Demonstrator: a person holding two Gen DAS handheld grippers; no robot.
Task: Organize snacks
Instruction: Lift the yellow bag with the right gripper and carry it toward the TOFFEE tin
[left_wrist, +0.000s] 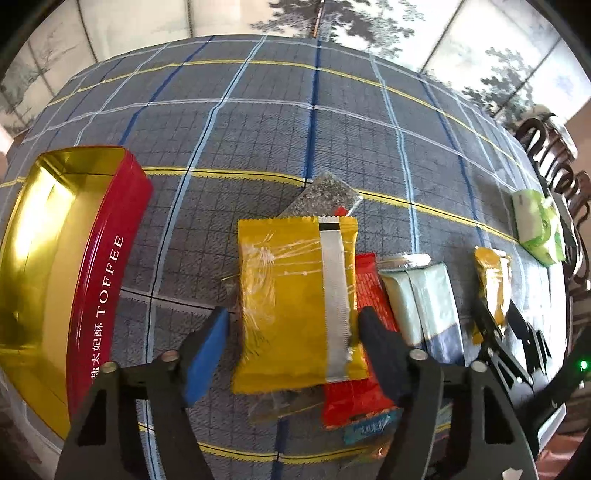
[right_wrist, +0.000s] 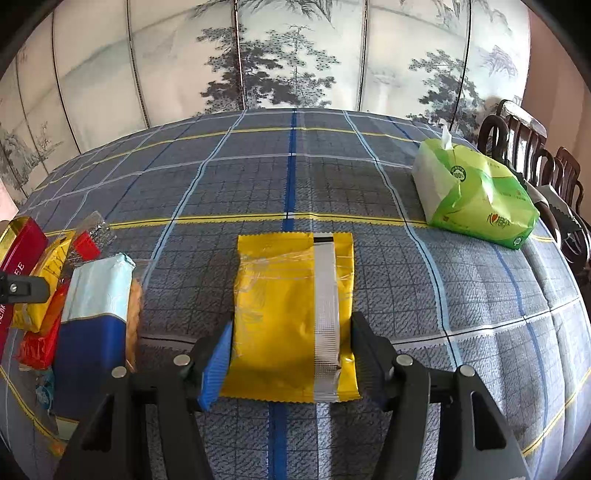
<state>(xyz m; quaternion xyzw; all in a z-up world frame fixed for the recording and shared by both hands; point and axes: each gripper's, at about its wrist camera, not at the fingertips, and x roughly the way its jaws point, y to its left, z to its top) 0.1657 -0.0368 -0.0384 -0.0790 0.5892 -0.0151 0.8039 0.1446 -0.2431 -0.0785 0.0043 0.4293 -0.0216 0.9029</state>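
In the left wrist view, my left gripper (left_wrist: 293, 325) is open, its fingers on either side of a yellow snack packet (left_wrist: 295, 302) that lies atop a pile of packets. Under it are a red packet (left_wrist: 364, 384) and a clear dark packet (left_wrist: 325, 195). A pale blue packet (left_wrist: 424, 299) lies to the right. An open red and gold TOFFEE tin (left_wrist: 107, 280) stands at the left. In the right wrist view, my right gripper (right_wrist: 291, 343) is open around a second yellow packet (right_wrist: 291, 314) lying flat on the cloth; its fingers look close to the packet's edges.
The table has a grey-blue plaid cloth (right_wrist: 295, 166). A green tissue pack (right_wrist: 476, 195) sits at the back right. Dark wooden chairs (right_wrist: 535, 158) stand past the right edge. The pile and pale blue packet (right_wrist: 99, 306) lie left of the right gripper. A painted screen stands behind.
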